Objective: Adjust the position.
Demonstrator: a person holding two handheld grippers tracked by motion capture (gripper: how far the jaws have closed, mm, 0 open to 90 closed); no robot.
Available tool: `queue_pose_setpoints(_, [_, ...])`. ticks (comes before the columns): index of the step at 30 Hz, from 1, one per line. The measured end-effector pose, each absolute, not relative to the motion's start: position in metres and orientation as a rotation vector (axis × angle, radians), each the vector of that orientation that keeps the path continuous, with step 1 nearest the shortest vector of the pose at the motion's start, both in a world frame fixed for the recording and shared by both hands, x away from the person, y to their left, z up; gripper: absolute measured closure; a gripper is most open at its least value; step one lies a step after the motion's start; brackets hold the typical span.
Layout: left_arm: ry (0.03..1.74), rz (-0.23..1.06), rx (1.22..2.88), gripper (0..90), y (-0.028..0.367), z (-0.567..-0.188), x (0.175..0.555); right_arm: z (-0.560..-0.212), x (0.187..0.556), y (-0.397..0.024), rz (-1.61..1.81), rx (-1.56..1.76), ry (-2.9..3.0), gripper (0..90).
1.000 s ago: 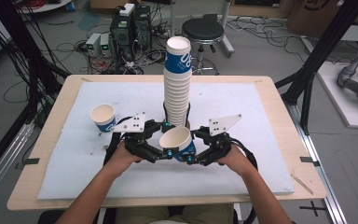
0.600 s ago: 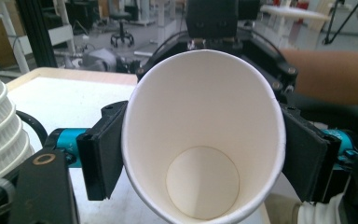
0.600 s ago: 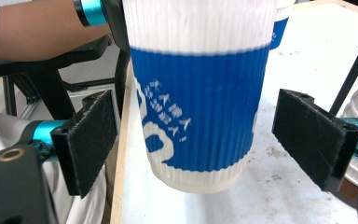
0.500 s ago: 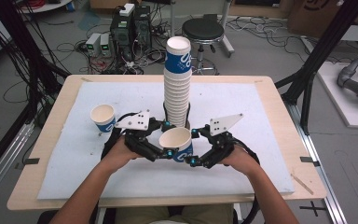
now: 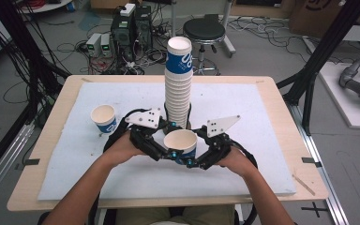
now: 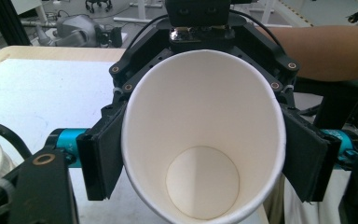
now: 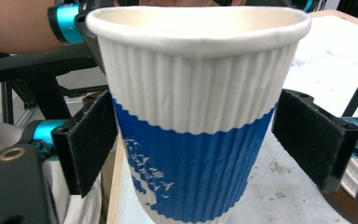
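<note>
Both forearms reach in low; the left gripper clamps from the left, while the right gripper has just been opening.

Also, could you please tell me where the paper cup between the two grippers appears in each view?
High view: the paper cup sits low centre, just in front of the tall stack, mouth up.
Left gripper view: cup at centre, seen into its white inside.
Right gripper view: cup at centre, showing its ribbed white-and-blue side.
Shared landmark: the white mat.
</note>
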State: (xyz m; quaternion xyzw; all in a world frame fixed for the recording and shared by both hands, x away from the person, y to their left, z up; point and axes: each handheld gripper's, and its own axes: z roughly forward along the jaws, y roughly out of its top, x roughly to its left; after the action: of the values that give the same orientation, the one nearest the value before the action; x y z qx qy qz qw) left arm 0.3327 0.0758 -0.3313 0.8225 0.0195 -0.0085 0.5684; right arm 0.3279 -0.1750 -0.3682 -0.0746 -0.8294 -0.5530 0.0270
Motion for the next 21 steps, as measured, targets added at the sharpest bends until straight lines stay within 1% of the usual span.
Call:
queue_pose_setpoints(4, [0.044,-0.02,1.929,24.1,0.075,-0.3311,0.3324,-0.3688,0.3286,-0.1741,-1.71,-0.23,-2.552,16.1])
queue_pose_setpoints(6, [0.044,-0.021,1.927,24.1,0.075,-0.3311,0.3325,-0.369,0.3294,-0.1745,-1.711,-0.221,-2.543,20.2])
queue_pose_setpoints(9, [0.043,-0.019,1.926,24.1,0.075,-0.3309,0.3325,-0.369,0.3297,-0.1749,-1.709,-0.224,-2.532,22.3])
queue_pose_setpoints(11, [0.052,-0.024,1.919,24.1,0.0751,-0.3312,0.3325,-0.3691,0.3302,-0.1754,-1.711,-0.203,-2.516,28.4])
queue_pose_setpoints(16, [0.048,-0.017,1.916,24.3,0.0752,-0.3308,0.3325,-0.3689,0.33,-0.176,-1.718,-0.195,-2.508,29.5])
queue_pose_setpoints(19, [0.075,0.0,1.892,22.3,0.0758,-0.3318,0.3323,-0.3683,0.3306,-0.1781,-1.744,-0.204,-2.505,29.2])
queue_pose_setpoints(21, [0.121,0.009,1.85,16.2,0.0788,-0.3351,0.3322,-0.367,0.3316,-0.181,-1.753,-0.219,-2.516,29.2])
